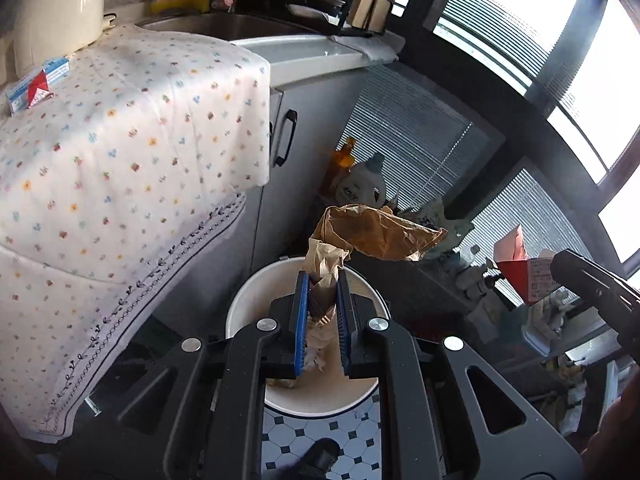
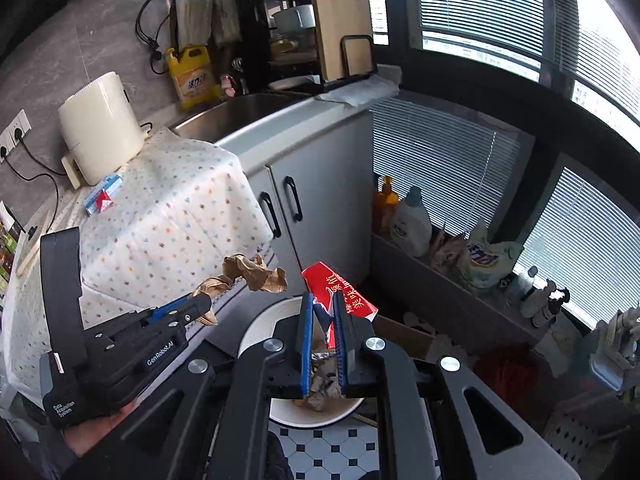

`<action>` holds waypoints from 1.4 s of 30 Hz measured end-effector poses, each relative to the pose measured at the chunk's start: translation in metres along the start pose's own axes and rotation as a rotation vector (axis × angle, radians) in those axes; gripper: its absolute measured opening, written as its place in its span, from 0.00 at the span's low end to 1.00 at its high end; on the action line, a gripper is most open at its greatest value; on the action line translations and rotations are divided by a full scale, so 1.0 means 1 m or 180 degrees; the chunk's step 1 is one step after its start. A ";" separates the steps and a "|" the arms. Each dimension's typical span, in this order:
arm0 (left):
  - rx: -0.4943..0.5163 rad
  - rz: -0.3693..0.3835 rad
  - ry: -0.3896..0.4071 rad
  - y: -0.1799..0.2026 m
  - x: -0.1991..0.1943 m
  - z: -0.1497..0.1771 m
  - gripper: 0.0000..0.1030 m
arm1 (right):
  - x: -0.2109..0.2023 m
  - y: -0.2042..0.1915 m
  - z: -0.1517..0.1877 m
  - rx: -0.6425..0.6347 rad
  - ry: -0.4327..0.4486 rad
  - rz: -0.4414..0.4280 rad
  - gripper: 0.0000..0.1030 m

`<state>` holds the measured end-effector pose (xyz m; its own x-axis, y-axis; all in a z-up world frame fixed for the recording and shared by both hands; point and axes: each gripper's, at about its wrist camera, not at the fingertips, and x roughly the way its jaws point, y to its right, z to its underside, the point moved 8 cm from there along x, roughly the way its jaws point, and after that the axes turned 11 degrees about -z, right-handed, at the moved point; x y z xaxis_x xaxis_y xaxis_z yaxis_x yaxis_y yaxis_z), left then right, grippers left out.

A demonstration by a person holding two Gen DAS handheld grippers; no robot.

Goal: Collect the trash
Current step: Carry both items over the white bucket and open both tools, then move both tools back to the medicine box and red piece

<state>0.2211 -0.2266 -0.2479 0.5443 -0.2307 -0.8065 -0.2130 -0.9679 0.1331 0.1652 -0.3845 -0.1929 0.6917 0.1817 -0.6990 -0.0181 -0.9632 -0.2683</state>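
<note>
left gripper (image 1: 324, 280) gripping brown paper (image 1: 376, 236), bin (image 1: 240, 312) below

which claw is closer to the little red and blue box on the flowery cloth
Left. The left claw, shut on crumpled brown paper, hangs beside the cloth's edge, below the box. The right claw, gripping a red carton, is farther out over the white bin.

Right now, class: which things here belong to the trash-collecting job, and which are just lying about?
Part of the job:
crumpled brown paper bag in left gripper
red carton in right gripper
white bin

Just lying about:
yellow detergent bottle
cigarette pack
cutting board
</note>
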 end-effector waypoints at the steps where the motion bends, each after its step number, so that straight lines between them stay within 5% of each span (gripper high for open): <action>1: 0.0011 0.0036 -0.0050 0.004 0.004 0.005 0.14 | 0.000 0.004 0.003 -0.0002 -0.0012 0.0005 0.10; 3: 0.0037 0.0157 -0.0143 0.014 0.009 0.015 0.16 | 0.000 0.009 0.008 0.0000 -0.0041 0.0010 0.10; 5: 0.0062 0.0162 -0.0154 0.016 0.011 0.019 0.42 | 0.002 0.013 0.013 -0.0004 -0.0073 0.0007 0.10; 7: 0.0030 0.0125 -0.0083 0.013 0.008 0.018 0.56 | 0.002 0.014 0.015 -0.0013 -0.0086 -0.0003 0.10; 18: -0.0304 -0.0305 0.0304 -0.055 -0.037 -0.030 0.63 | 0.007 -0.026 -0.004 -0.0123 -0.0022 -0.0246 0.16; 19: -0.0327 -0.0332 0.0344 -0.062 -0.042 -0.035 0.63 | 0.008 -0.032 -0.008 -0.0146 -0.0003 -0.0248 0.21; 21: -0.0364 -0.0394 0.0423 -0.076 -0.053 -0.045 0.64 | 0.005 -0.042 -0.017 -0.0155 0.0095 -0.0257 0.48; 28: -0.0467 -0.0531 0.0656 -0.124 -0.088 -0.075 0.74 | 0.003 -0.081 -0.048 -0.0200 0.0249 -0.0372 0.51; 35: -0.0567 -0.0685 0.0884 -0.173 -0.120 -0.106 0.91 | 0.009 -0.130 -0.078 -0.0259 0.0407 -0.0498 0.69; 42: -0.0674 -0.0846 0.1041 -0.229 -0.141 -0.131 0.92 | 0.024 -0.184 -0.099 -0.0343 0.0513 -0.0658 0.87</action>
<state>0.2995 0.0149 -0.0893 0.7918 0.0417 -0.6094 0.1201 -0.9888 0.0885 0.2566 -0.2227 -0.0942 0.7787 0.3510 -0.5201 0.2061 -0.9260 -0.3163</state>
